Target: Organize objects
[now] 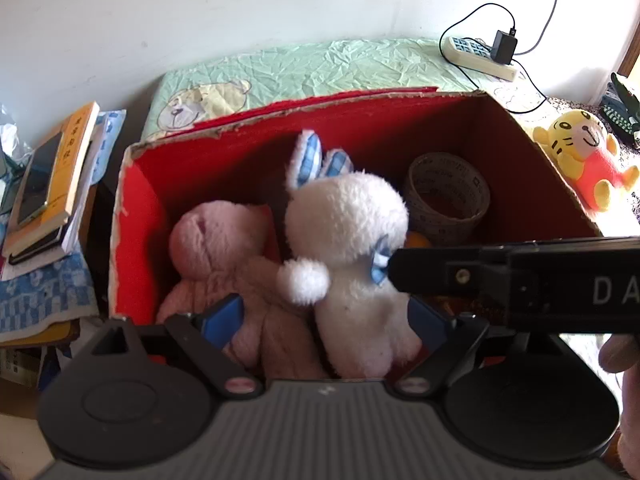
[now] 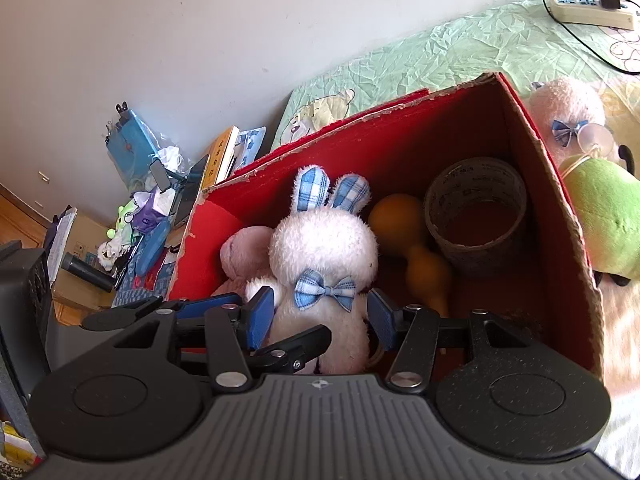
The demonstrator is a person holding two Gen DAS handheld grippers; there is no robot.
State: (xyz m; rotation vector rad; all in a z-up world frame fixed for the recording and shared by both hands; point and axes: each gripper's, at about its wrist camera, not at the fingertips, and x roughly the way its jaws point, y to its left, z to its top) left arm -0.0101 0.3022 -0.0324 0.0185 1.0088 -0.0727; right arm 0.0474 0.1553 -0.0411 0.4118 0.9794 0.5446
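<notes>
The right gripper (image 2: 321, 316) is clenched on the white rabbit plush (image 2: 324, 256), its blue pads pressed to the body just below the checked bow (image 2: 325, 290); the left gripper (image 1: 325, 318) stands released, its wide-set pads flanking both the rabbit and the pink plush (image 1: 224, 264) without pressing either. Both toys sit in the red cardboard box (image 2: 560, 240), the pink one leaning against the rabbit's left side. Beyond them in the box stand a roll of tape (image 2: 478, 216) and an orange gourd-shaped toy (image 2: 404, 232), the latter nearly hidden in the left wrist view by the rabbit and the right gripper's black arm crossing there. Only the left view shows the yellow tiger plush (image 1: 584, 156) outside the box; only the right shows the green plush (image 2: 608, 216) there. A power strip (image 1: 480, 56) lies on the green cloth (image 1: 320, 68) behind.
</notes>
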